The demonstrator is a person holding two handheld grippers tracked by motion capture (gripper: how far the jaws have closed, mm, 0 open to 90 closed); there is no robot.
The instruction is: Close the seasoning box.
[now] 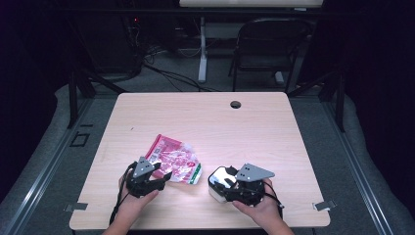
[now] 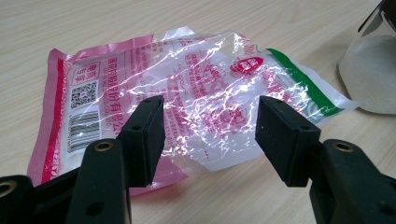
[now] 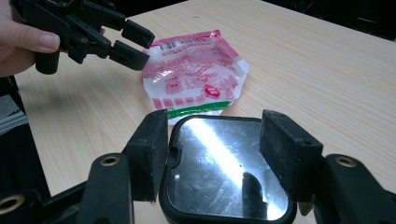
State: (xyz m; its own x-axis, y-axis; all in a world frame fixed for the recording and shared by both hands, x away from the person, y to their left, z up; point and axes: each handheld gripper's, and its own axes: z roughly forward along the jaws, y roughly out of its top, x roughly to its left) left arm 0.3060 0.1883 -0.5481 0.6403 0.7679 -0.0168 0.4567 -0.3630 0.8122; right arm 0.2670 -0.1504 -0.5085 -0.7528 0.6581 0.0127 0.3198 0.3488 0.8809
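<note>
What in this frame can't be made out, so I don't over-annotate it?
- Container: in the right gripper view its mirrored lid hides the contents; in the left gripper view the frame edge cuts it off.
- Right gripper: jaws stand beside the lid; contact cannot be told.
- Plastic bag: in the left gripper view glare and wrinkles blur the print; too small to read in the high view.
- Left gripper: open above the bag; height unclear.

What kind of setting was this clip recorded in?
Probably a lab or recording room: a bare wooden table with a cable hole, a folding chair behind it, and cables on grey carpet.
</note>
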